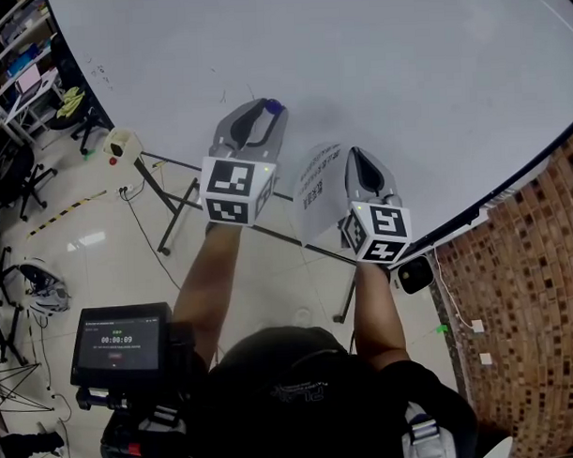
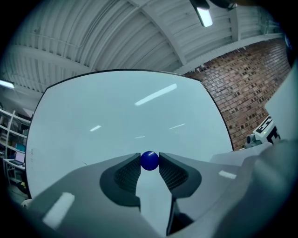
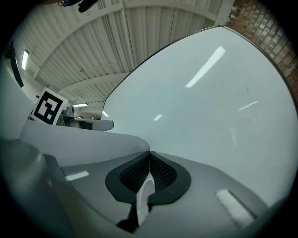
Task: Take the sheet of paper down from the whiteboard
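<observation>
The whiteboard (image 1: pixel 375 70) fills the top of the head view. My left gripper (image 1: pixel 271 109) is at the board, shut on a small blue round magnet (image 1: pixel 273 107), which sits between the jaw tips (image 2: pixel 149 160) in the left gripper view. To its right, my right gripper (image 1: pixel 356 155) is shut on the white printed sheet of paper (image 1: pixel 318 194). The sheet hangs off the board, curling down to the left of that gripper. In the right gripper view the paper's thin edge (image 3: pixel 148 186) runs between the pressed pads (image 3: pixel 160 174), and the sheet (image 3: pixel 79 142) bulges out to the left.
The board stands on a black metal frame (image 1: pixel 173 210) over a glossy tiled floor. A brick wall (image 1: pixel 528 290) rises at the right. A device with a timer screen (image 1: pixel 120 347) hangs at the lower left. Office chairs and shelves (image 1: pixel 22 167) stand far left.
</observation>
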A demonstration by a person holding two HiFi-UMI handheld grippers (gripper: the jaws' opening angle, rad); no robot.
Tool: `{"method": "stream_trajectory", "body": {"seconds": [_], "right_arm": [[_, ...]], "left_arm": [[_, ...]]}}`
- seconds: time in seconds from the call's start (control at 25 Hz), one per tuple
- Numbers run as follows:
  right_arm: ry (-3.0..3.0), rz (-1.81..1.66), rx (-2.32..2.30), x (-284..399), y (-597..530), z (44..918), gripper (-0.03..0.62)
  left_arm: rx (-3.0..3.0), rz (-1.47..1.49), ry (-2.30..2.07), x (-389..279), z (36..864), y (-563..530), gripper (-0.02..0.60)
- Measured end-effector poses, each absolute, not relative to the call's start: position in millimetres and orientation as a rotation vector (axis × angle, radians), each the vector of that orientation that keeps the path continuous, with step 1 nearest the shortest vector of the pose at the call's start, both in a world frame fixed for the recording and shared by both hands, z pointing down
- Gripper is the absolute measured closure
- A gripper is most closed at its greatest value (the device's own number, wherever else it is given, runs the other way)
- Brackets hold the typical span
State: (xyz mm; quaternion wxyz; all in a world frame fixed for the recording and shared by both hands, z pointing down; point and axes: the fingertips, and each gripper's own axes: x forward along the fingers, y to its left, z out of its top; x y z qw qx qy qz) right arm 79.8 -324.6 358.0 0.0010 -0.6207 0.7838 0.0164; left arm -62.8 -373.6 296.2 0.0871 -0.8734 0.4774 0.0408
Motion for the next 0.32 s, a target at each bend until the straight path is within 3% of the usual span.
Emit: {"method": "stream_trajectory", "body": {"seconds": [0.32], "right_arm": [[2.455,0.058,-1.968,82.5,-325.1,358.5,0.582]], "left_arm": [[-2.595,0.105,1.416,-61.0,295.4,-372.9,0.457]]}}
